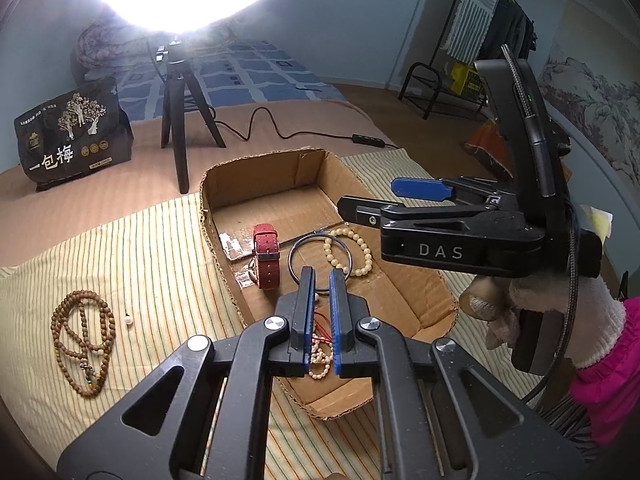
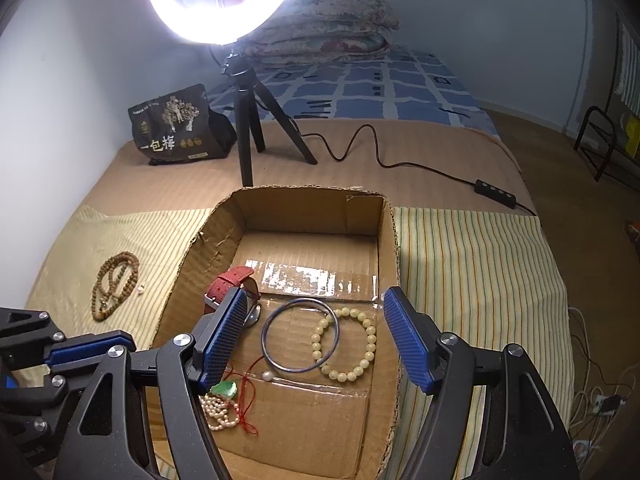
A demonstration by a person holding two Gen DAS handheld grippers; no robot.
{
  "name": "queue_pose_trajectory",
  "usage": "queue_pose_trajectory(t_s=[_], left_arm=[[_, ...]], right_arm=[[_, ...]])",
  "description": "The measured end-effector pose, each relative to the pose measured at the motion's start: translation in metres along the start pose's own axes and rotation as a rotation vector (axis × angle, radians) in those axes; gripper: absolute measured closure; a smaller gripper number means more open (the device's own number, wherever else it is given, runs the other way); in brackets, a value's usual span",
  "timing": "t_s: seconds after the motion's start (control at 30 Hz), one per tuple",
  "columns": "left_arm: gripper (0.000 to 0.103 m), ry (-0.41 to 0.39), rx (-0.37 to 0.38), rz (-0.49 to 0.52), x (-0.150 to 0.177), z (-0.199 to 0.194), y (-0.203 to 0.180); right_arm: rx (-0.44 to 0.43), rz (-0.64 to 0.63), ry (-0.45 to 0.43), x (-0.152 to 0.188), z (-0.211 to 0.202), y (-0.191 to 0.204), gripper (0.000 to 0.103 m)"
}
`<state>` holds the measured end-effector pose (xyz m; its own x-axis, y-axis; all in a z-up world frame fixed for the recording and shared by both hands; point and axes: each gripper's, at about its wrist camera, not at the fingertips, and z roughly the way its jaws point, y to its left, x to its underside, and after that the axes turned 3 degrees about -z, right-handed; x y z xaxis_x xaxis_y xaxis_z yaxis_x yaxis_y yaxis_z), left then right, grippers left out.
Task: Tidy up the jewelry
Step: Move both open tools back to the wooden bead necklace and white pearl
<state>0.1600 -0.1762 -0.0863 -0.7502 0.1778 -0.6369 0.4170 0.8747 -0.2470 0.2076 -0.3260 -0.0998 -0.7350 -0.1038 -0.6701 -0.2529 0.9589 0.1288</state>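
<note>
An open cardboard box (image 1: 308,178) (image 2: 308,208) holds a red-strap watch (image 1: 266,256) (image 2: 230,280), a dark bangle (image 1: 320,260) (image 2: 300,336), a cream bead bracelet (image 1: 352,252) (image 2: 348,344), a pearl strand with red cord (image 1: 320,354) (image 2: 224,410) and a green pendant (image 2: 226,390). A brown bead necklace (image 1: 82,340) (image 2: 114,284) and a loose pearl (image 1: 128,320) (image 2: 140,290) lie on the striped cloth left of the box. My left gripper (image 1: 322,280) hovers over the box with jaws narrowly apart and empty. My right gripper (image 2: 314,336) (image 1: 368,200) is open above the bangle.
A ring light on a black tripod (image 1: 180,120) (image 2: 248,128) stands behind the box, its cable and switch (image 2: 494,190) trailing right. A dark snack bag (image 1: 72,132) (image 2: 176,128) sits at back left. Folded bedding (image 2: 324,28) lies beyond.
</note>
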Motion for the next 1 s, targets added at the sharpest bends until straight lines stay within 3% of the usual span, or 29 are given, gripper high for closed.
queue_pose_trajectory(t_s=[0.4,0.47,0.53,0.83,0.93,1.0], left_arm=[[0.097,-0.029,-0.041,0.0,0.002,-0.019,0.01],[0.076,-0.039,-0.048,-0.008,0.002,-0.024,0.015],[0.068,-0.056,-0.059,-0.02,0.001,-0.03,0.021],[0.068,-0.119,-0.113,-0.105,-0.005,-0.064,0.063],[0.059,-0.146,-0.142,-0.135,-0.006,-0.078,0.079],[0.059,-0.154,-0.155,-0.146,-0.006,-0.083,0.088]], right_arm=[[0.011,0.011,-0.027,0.0,-0.013,0.003,0.032],[0.008,0.013,-0.038,-0.001,-0.017,0.006,0.032],[0.004,0.014,-0.051,-0.002,-0.022,0.008,0.032],[-0.039,0.003,-0.1,-0.005,-0.039,0.033,0.032],[-0.057,-0.007,-0.109,-0.007,-0.042,0.044,0.032],[-0.072,-0.016,-0.114,-0.008,-0.043,0.051,0.032]])
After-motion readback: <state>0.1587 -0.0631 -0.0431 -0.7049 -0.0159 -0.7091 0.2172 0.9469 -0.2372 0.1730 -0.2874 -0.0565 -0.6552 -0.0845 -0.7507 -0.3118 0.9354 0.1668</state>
